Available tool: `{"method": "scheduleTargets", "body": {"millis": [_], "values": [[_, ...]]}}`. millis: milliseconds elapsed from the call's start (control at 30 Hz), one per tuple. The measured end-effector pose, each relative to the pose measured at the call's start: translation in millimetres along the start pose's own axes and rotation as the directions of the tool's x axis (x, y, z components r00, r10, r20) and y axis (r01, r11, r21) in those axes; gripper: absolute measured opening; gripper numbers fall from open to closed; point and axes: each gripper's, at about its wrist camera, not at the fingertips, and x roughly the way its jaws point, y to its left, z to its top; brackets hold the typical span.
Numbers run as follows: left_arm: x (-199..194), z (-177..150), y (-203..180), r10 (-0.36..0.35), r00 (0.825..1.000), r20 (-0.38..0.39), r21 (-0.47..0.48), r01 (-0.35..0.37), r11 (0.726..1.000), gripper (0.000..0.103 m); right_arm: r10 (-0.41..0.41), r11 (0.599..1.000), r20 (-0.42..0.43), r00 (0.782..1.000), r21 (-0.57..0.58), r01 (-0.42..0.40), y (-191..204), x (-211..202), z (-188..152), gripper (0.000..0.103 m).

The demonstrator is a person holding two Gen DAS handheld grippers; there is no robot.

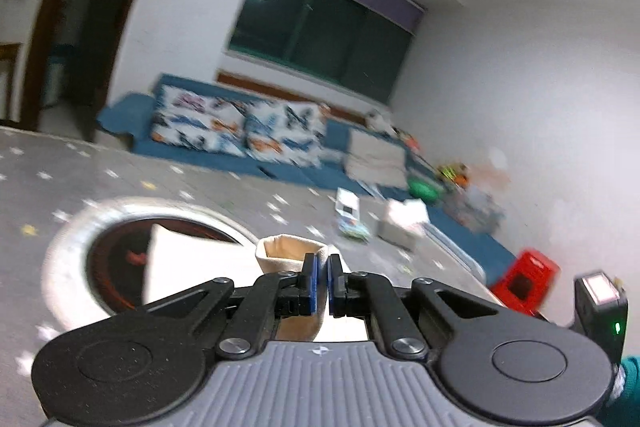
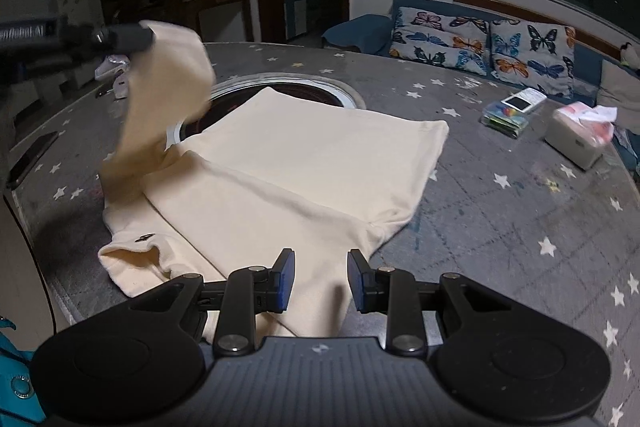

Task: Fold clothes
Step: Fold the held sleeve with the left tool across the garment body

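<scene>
Grey star-print table [image 2: 500, 131] is carrying the cream shirt [image 2: 288, 179], lying mid-table over a round inset ring [image 2: 344, 91]. L gripper [image 1: 322, 269] is clenched on a sleeve cuff [image 1: 290, 253], lifting it at 10 o'clock; blurred in the R cam. R gripper [image 2: 320, 277] is hovering released over the near hem at 6 o'clock. Hem below its fingers is hidden. Tissue box [image 2: 576, 139] at 2 o'clock.

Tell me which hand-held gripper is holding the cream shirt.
The left hand-held gripper: shut on the cream shirt, lifting its sleeve. The right hand-held gripper is open.
</scene>
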Motion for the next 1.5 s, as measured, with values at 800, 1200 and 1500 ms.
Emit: {"method": "scheduleTargets", "body": {"millis": [800,1200,1500], "values": [[0.4,-60.9,56.4,0.135,0.973,-0.188,0.062,-0.125,0.99,0.034,0.073,0.994,-0.009,0.997,0.078,-0.072,3.1,27.2,8.4,0.028],[-19.3,-65.8,94.8,0.191,0.962,-0.194,0.011,-0.192,0.981,0.035,0.081,0.992,-0.065,0.995,0.106,-0.074,11.3,52.0,8.4,0.027],[-14.1,-70.8,98.1,0.182,0.958,-0.221,0.002,-0.186,0.982,0.034,0.053,0.996,-0.018,0.998,0.067,-0.052,20.0,42.3,18.9,0.006]]}}
